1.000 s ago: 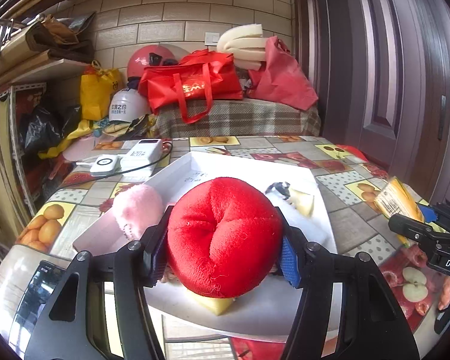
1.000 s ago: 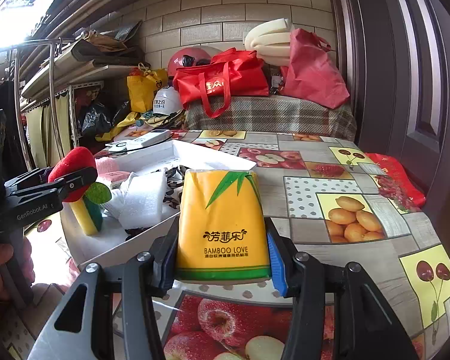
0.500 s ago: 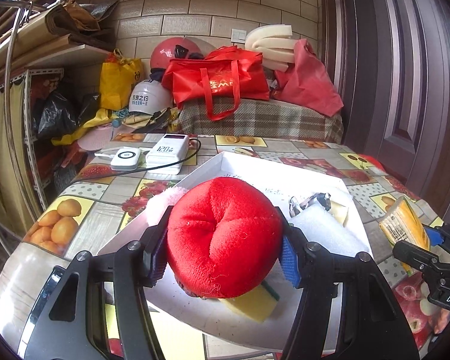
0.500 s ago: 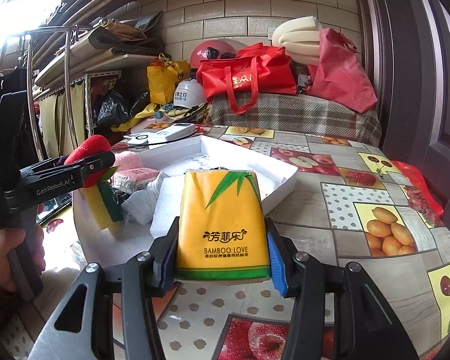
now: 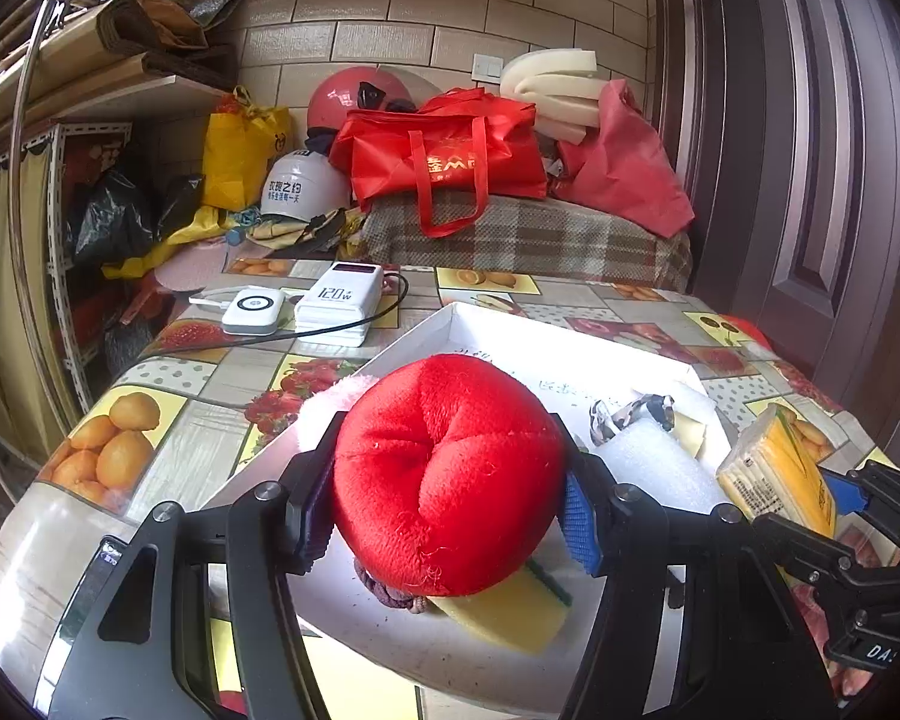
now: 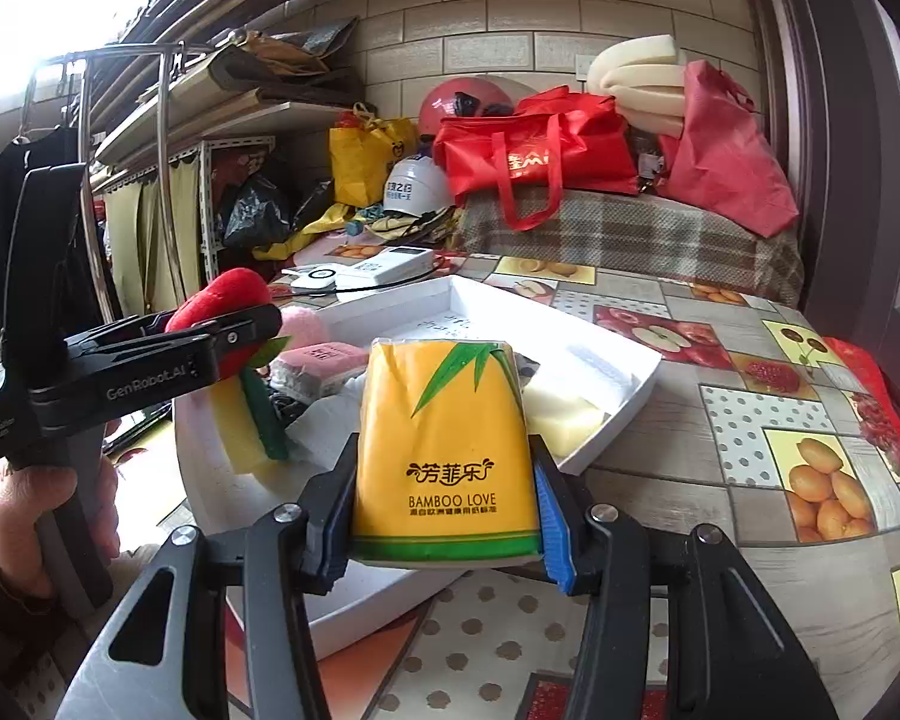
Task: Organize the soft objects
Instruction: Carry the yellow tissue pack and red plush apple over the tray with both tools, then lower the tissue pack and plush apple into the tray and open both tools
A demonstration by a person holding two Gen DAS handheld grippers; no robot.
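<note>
My left gripper (image 5: 450, 516) is shut on a red plush toy (image 5: 447, 468), held over the near end of a white tray (image 5: 486, 324). From the right wrist view that toy (image 6: 222, 306) shows red with a green leaf. My right gripper (image 6: 444, 528) is shut on a yellow tissue pack (image 6: 447, 450) at the tray's near right side; the pack (image 5: 777, 474) also shows at the right of the left wrist view. In the tray lie a yellow-green sponge (image 6: 249, 420), a pink pack (image 6: 321, 363), white foam (image 5: 648, 462), a pink plush (image 6: 303, 327) and a pale block (image 6: 561, 411).
Two white power banks (image 5: 306, 303) with a black cable lie on the fruit-print tablecloth (image 6: 750, 408) beyond the tray. Red bags (image 5: 444, 159), helmets and foam sit on a plaid-covered surface at the back. A metal rack (image 6: 162, 180) stands left. A hand (image 6: 36, 516) holds the left gripper.
Both grippers have shifted sideways across the table with their loads held; the tray now sits more to the right in the left view and lies closer under the tissue pack.
</note>
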